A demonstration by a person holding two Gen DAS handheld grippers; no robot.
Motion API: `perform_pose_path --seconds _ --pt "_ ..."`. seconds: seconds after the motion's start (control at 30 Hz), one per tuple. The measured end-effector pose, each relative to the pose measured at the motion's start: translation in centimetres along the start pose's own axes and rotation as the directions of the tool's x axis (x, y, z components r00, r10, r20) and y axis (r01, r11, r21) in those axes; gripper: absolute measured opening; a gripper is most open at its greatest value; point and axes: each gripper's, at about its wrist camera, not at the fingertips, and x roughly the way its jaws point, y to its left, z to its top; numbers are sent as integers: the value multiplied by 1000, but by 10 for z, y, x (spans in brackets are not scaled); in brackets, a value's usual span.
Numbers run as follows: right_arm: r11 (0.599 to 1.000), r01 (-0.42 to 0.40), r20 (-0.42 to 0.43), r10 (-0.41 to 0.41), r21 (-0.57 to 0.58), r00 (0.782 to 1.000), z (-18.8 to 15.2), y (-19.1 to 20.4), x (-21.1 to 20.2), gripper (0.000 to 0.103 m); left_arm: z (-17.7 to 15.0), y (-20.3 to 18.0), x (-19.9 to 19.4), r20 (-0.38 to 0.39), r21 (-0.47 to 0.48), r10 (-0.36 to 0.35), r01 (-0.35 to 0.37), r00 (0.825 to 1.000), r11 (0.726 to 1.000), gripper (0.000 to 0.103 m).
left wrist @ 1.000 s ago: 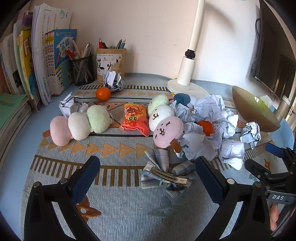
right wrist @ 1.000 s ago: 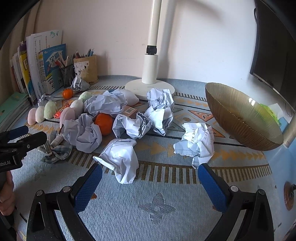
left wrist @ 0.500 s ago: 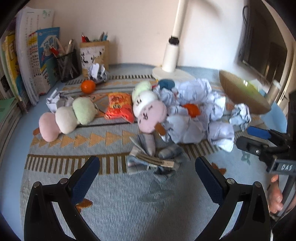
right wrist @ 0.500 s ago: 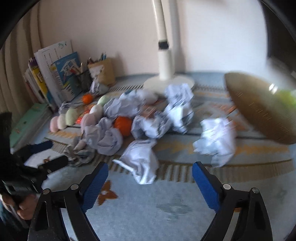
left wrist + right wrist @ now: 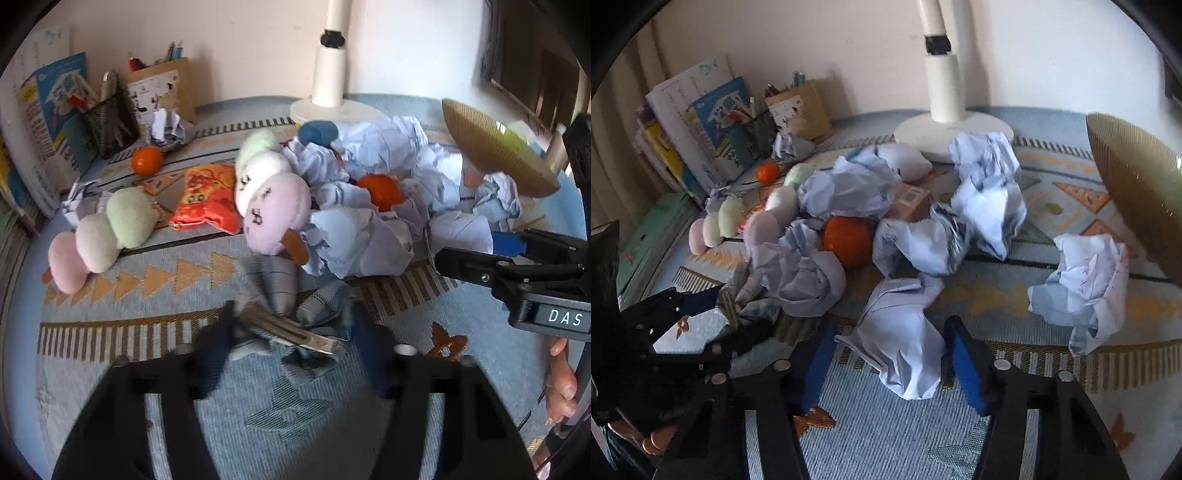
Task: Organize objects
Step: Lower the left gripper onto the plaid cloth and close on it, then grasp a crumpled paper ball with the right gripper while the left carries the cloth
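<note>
Bare mat [image 5: 886, 435] nearest you; your left gripper [image 5: 291, 347] closing around plaid hair bow [image 5: 291, 314]; your right gripper [image 5: 890, 354] closing around crumpled paper [image 5: 905, 332]; pads not visibly pressing.

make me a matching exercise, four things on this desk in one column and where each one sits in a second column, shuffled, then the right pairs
Things:
1. checked bow hair clip
2. small orange
3. gold ribbed bowl
4. red snack packet

Places:
A. at the far right edge of the mat
B. between the two plush skewers
C. between the left gripper's closing jaws
D. near the mesh pen cup, by a paper ball

Pairs: 1-C, 2-D, 3-A, 4-B
</note>
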Motion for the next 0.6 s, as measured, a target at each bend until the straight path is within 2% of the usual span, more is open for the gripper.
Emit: perform_pose_path --seconds 0.03,0.13,0.2,0.3,0.43,0.6 --pt "1000 -8 20 8 -10 1000 -2 2 -5 56 -1 2 -4 15 -15 -15 15 1000 1000 37" --pt "999 -10 47 12 -34 999 -10 8 -20 55 -10 10 -15 38 -59 -32 34 999 998 27" --pt "999 -21 58 22 -27 998 -17 9 -30 55 -16 15 -23 53 -84 -53 58 997 995 24" --pt "1000 -21 77 22 -12 997 -27 5 -45 55 -21 13 -32 62 -98 -50 56 997 994 22" --pt "1000 -21 119 18 19 993 -33 -6 -70 55 -22 4 -44 81 -91 -60 67 995 994 14" --pt "998 -3 191 -9 63 981 -34 -29 -107 55 -8 -23 -72 145 -44 -69 76 987 996 12"
